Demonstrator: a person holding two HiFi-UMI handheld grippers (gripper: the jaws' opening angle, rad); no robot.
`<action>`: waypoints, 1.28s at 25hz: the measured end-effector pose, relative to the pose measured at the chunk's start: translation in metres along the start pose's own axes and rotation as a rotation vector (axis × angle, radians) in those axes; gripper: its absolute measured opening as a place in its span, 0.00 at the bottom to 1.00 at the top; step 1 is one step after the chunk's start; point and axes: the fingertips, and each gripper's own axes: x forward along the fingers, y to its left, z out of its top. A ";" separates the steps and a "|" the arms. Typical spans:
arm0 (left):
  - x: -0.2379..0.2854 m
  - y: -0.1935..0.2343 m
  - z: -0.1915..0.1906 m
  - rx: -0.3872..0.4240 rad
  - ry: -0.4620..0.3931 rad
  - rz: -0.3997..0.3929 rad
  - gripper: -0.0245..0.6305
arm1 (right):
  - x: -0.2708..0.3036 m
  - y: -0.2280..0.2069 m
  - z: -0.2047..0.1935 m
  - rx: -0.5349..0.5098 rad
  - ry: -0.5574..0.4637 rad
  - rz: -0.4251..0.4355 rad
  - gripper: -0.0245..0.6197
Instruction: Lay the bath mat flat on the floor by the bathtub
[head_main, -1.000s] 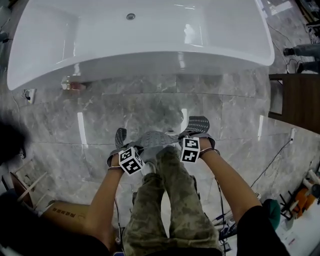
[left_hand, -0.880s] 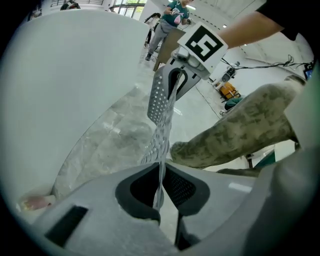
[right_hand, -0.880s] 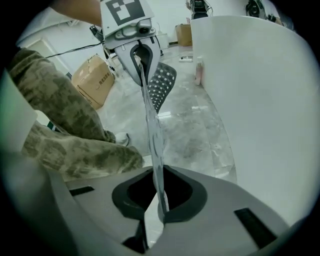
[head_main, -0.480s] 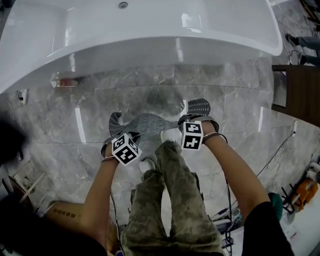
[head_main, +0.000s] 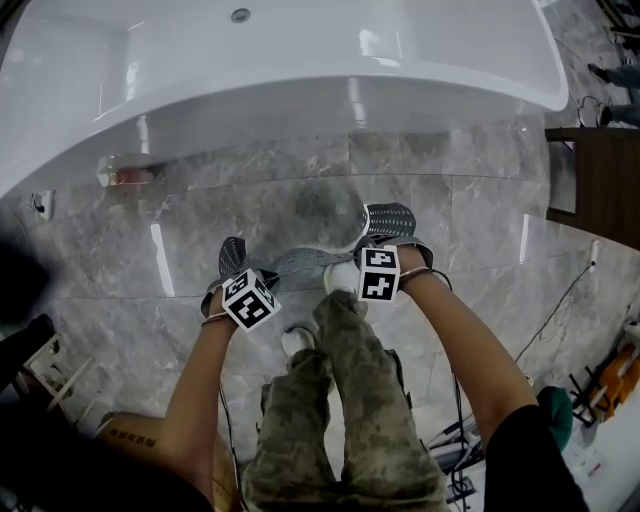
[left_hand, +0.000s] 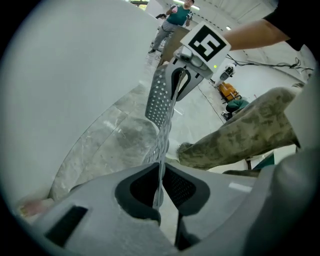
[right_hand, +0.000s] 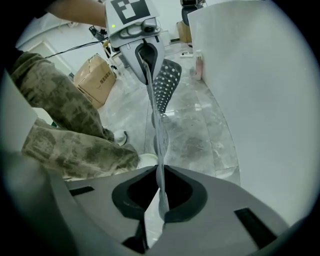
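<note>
A grey perforated bath mat (head_main: 300, 262) hangs in the air between my two grippers, above the grey marble floor in front of the white bathtub (head_main: 300, 90). My left gripper (head_main: 242, 278) is shut on the mat's left end, where a flap sticks up past it. My right gripper (head_main: 386, 246) is shut on the right end. In the left gripper view the mat (left_hand: 162, 100) runs edge-on from my left gripper (left_hand: 160, 192) to the right gripper (left_hand: 177, 82) opposite. The right gripper view shows the same strip of mat (right_hand: 157, 115) running from my right gripper (right_hand: 161, 192) to the left gripper (right_hand: 145, 55).
The person's camouflage-trousered legs and white shoes (head_main: 340, 276) stand right under the mat. A pink bottle (head_main: 125, 175) sits on the floor by the tub's left end. There is a wooden cabinet (head_main: 600, 200) at the right, cables (head_main: 560, 310) on the floor and a cardboard box (right_hand: 95, 75) behind.
Both grippers have moved a little toward the tub with the mat. The mat's middle showed its broad face before and now looks narrower, closer to edge-on.
</note>
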 end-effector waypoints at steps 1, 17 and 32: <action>0.004 0.006 0.000 -0.009 0.001 0.003 0.08 | 0.006 -0.004 -0.001 0.015 -0.004 0.004 0.08; 0.013 0.200 0.053 0.218 -0.167 0.624 0.47 | 0.057 -0.185 0.002 -0.045 -0.025 -0.430 0.12; 0.057 0.328 -0.106 -0.444 -0.554 0.613 0.62 | 0.118 -0.301 -0.054 0.244 -0.306 -0.653 0.33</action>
